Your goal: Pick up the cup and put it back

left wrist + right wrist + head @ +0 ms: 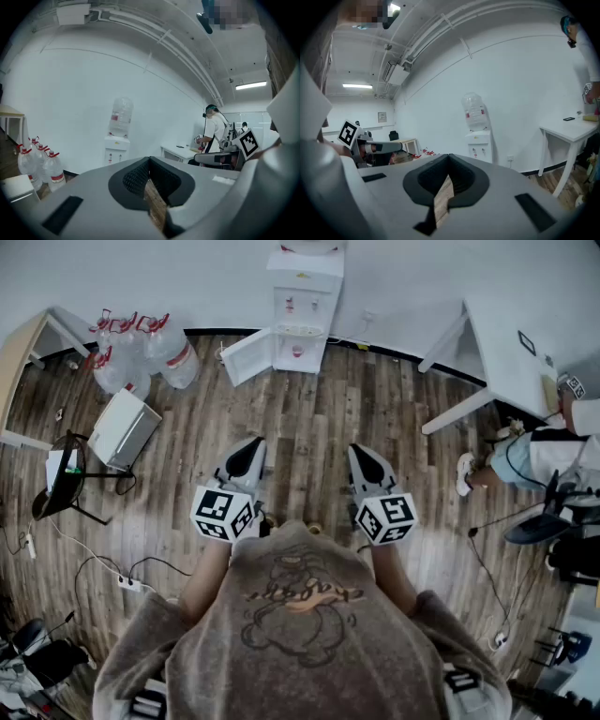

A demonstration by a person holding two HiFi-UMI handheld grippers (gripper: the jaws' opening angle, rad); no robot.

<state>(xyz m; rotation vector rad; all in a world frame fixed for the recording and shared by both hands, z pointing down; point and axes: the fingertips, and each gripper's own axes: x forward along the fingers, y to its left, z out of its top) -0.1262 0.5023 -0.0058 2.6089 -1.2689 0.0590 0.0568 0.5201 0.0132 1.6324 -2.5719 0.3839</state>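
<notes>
Dispenser (302,310) top cut off; left gripper (253,445), right gripper (359,452) jaws closed.

Water cooler (302,306) by the wall (187,277) w/ its little door (246,354) open. Big water jugs (141,352) sit left of it, white table (506,343) on the right.

Plain wood plank floor (309,427) here, kinda cluttered round the edges. Water dispenser (302,310) standing at the far wall, lower door hanging open. Bunch of big water bottles (141,352) huddled off to the left, white box (124,427) just beside them. White table (506,343) over on the right, tan table (23,362) in the left corner. Power strip (129,584) with cables trailing at lower left.
</notes>
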